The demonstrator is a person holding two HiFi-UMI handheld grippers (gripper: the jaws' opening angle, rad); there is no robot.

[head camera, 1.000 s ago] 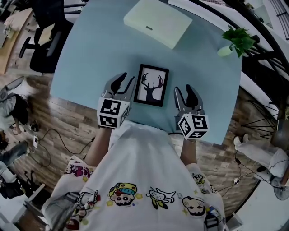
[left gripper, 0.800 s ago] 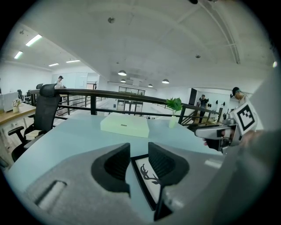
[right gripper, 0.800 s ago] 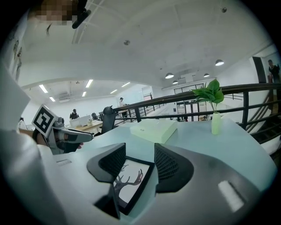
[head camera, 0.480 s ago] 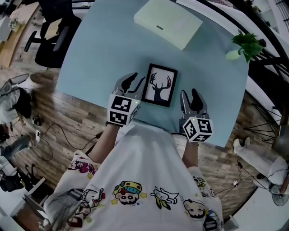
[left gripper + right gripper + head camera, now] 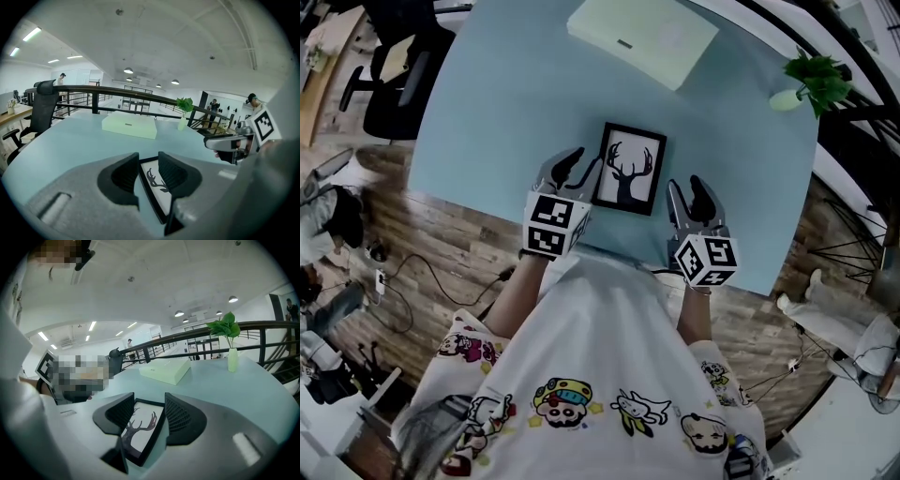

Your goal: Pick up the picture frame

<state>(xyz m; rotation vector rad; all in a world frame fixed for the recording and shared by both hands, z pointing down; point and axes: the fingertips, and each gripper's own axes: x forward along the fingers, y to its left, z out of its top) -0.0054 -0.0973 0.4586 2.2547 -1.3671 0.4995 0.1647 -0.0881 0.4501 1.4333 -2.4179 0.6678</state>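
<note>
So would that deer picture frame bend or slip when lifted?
Probably stiff: the picture frame has a straight black border, so it should lift in one piece. Likely light, since it looks thin. Lying flat on the table, its low edges give the left claw and right claw little to bite, so it might slip.

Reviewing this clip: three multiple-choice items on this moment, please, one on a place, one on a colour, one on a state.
1. Where does the plant stand?
A) far right of the table
B) its middle
C) near left corner
2. The picture frame has which border colour?
A) white
B) black
C) red
3. Jaws of the left gripper and right gripper?
A) shut on the frame
B) shut, empty
C) apart
1 A: head view shows it at the far right edge. 2 B: black rim round the deer print. 3 C: each gripper view shows a gap astride a frame edge.
</note>
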